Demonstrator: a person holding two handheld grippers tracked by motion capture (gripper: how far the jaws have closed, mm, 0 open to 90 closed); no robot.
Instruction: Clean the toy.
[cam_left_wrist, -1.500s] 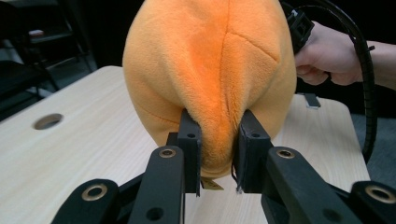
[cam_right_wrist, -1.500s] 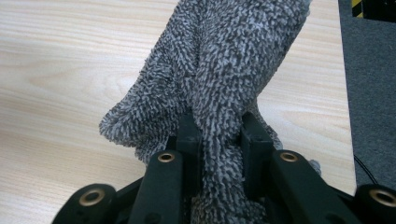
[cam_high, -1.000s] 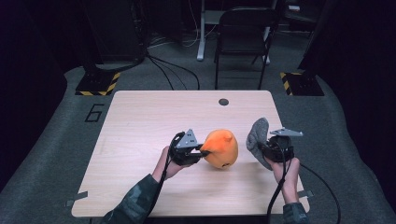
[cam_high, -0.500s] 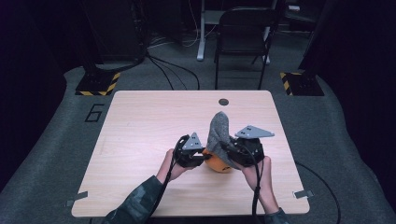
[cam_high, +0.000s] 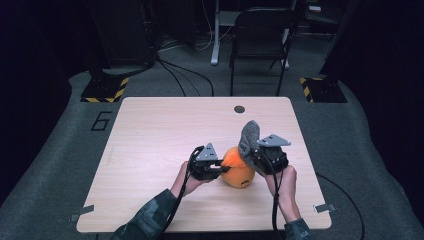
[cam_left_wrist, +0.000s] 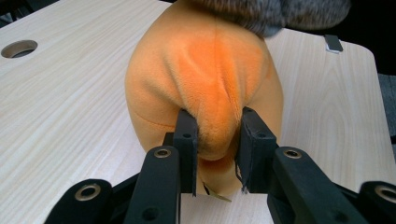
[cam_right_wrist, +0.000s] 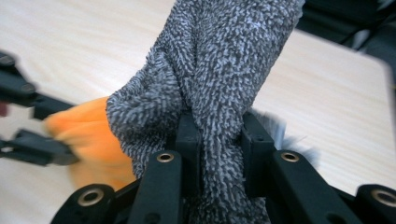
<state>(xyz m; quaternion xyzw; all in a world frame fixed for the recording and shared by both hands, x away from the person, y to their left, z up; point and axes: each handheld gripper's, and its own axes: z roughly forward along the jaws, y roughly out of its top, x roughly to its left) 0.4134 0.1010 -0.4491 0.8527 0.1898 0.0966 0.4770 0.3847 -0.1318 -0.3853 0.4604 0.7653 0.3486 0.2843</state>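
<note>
Orange plush toy (cam_high: 239, 170), soft, rounded, short-pile fabric, sits on the light wood-grain table (cam_high: 165, 130), near the person's edge and a bit right of centre. It lies between the two grippers.

Left gripper (cam_high: 216, 170) comes in from the toy's left side, roughly level with the tabletop. In the left gripper view its jaws are nearly closed and pinch a fold of the orange plush (cam_left_wrist: 210, 93) between the pads; the fabric bulges out past both fingertips. Grip looks firm.

Right gripper (cam_high: 256, 156) is at the toy's right side, just above it. Its jaws are nearly closed on a grey, nubby microfibre cloth (cam_high: 249, 136), bunched and standing up out of the jaws. In the right gripper view the cloth (cam_right_wrist: 219, 74) fills the gap between the pads and hangs past them on the left.

Cloth's lower edge overlaps the toy's top right in the high view, and grey pile shows at the top of the left gripper view against the orange. Probably touching, but the right gripper view is blurred there so can't confirm contact.

Round cable hole (cam_high: 239, 109) in the table at the far edge, well apart from the toy. Dark folding chair (cam_high: 260, 45) stands beyond the table.
</note>
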